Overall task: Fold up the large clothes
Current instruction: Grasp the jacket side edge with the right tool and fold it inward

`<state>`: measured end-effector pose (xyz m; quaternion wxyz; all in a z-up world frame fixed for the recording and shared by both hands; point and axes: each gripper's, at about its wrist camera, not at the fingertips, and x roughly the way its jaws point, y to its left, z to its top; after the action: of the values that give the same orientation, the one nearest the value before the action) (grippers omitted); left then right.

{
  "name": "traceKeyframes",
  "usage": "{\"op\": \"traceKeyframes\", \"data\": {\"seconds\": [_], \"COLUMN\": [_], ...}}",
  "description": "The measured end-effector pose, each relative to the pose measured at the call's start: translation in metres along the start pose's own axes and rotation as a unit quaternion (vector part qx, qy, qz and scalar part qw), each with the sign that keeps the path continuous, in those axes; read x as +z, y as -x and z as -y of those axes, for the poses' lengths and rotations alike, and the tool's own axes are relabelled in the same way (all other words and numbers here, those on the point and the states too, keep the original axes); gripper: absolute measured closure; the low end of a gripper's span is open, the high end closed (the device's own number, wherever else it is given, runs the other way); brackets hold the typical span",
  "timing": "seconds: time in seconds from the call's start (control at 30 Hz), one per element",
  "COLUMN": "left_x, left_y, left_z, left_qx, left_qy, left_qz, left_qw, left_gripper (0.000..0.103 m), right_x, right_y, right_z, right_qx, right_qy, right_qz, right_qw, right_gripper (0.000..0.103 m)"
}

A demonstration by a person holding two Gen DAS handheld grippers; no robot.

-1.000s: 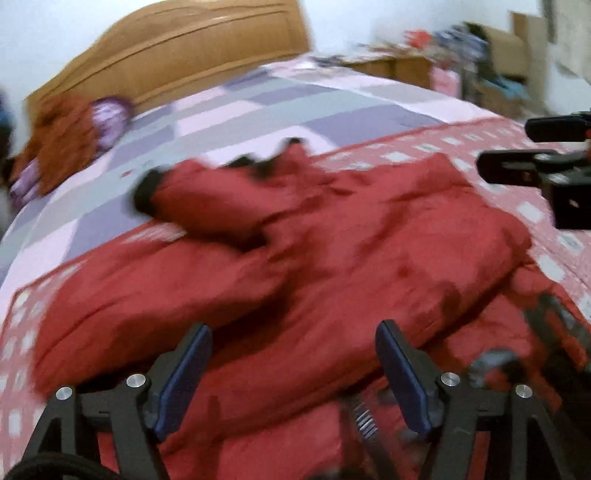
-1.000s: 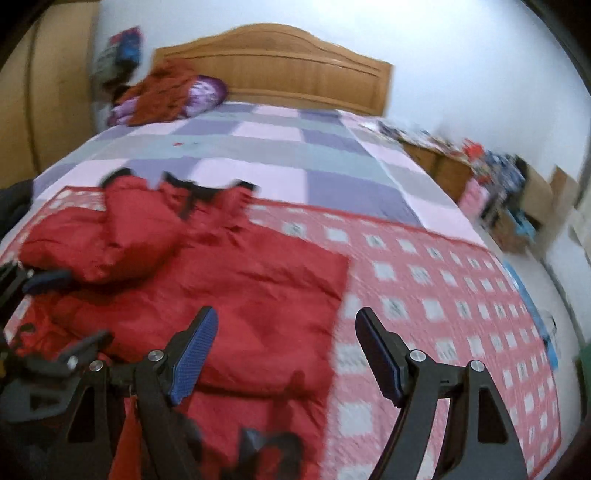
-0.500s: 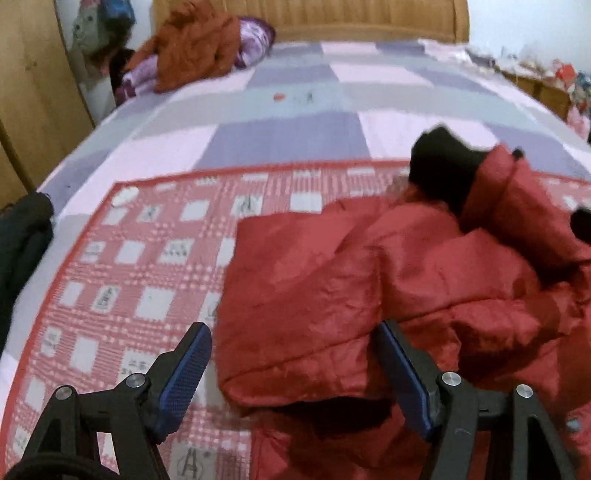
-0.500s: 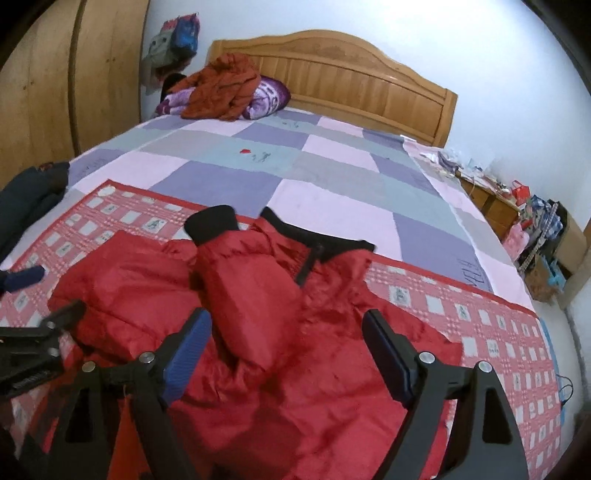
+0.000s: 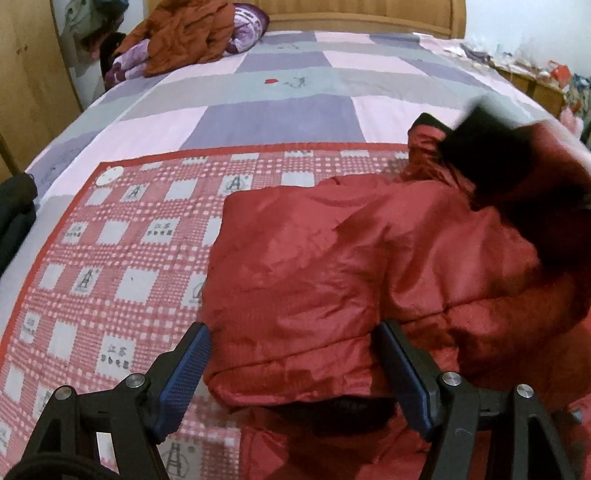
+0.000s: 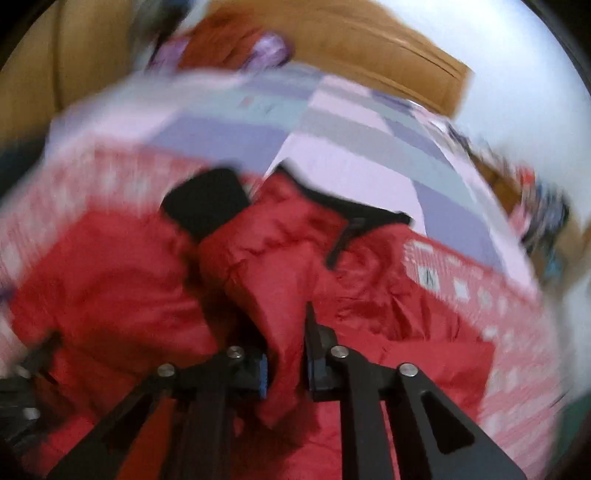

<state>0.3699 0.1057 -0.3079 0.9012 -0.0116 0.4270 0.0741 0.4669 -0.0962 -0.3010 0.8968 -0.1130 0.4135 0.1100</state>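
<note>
A large red padded jacket (image 5: 351, 273) with black cuffs and black collar lies partly folded on a red-and-white checked blanket (image 5: 110, 258). My left gripper (image 5: 295, 365) is open, its fingers either side of the jacket's near folded edge. In the right wrist view the jacket (image 6: 110, 280) fills the lower frame, blurred. My right gripper (image 6: 286, 354) is shut on a fold of the red sleeve, whose black cuff (image 6: 207, 203) points away from me.
The bed has a purple, pink and grey patchwork cover (image 5: 277, 92) and a wooden headboard (image 6: 388, 62). An orange garment and purple pillow (image 5: 184, 33) lie at its head. A dark garment (image 5: 14, 218) lies at the left edge. A wardrobe (image 5: 29, 74) stands left; clutter right.
My right gripper has closed on the jacket sleeve and is moving fast, blurring its view. My left gripper has stayed open and moved slightly closer to the jacket's edge.
</note>
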Motion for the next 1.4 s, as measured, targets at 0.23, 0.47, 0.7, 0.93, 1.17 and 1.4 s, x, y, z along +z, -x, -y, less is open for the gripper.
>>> {"op": "traceKeyframes", "data": {"seconds": [0.23, 0.47, 0.7, 0.93, 1.17, 1.4], "left_x": [0.001, -0.004, -0.011, -0.008, 0.024, 0.04], "left_y": [0.007, 0.005, 0.006, 0.027, 0.067, -0.036], "left_z": [0.031, 0.043, 0.038, 0.021, 0.051, 0.029], "left_qx": [-0.054, -0.059, -0.05, -0.031, -0.042, 0.057], "left_qy": [-0.034, -0.058, -0.07, -0.023, -0.05, -0.014], "left_qz": [0.013, -0.001, -0.017, 0.012, 0.103, -0.042], "left_qw": [0.9979, 0.9966, 0.9961, 0.9992, 0.9925, 0.9974], "left_gripper": [0.012, 0.008, 0.008, 0.01, 0.01, 0.008], "right_x": [-0.058, -0.119, -0.139, -0.134, -0.083, -0.059], "right_y": [0.023, 0.011, 0.034, 0.086, 0.103, 0.045], "right_z": [0.142, 0.188, 0.213, 0.244, 0.135, 0.047], "right_qx": [0.039, 0.117, 0.194, -0.001, -0.053, -0.029], "right_qy": [-0.259, -0.347, -0.384, -0.353, -0.12, 0.031], "right_qz": [0.012, -0.051, -0.05, -0.017, 0.042, 0.023], "right_qw": [0.965, 0.929, 0.901, 0.935, 0.99, 0.999], "right_gripper": [0.091, 0.086, 0.046, 0.003, 0.003, 0.003]}}
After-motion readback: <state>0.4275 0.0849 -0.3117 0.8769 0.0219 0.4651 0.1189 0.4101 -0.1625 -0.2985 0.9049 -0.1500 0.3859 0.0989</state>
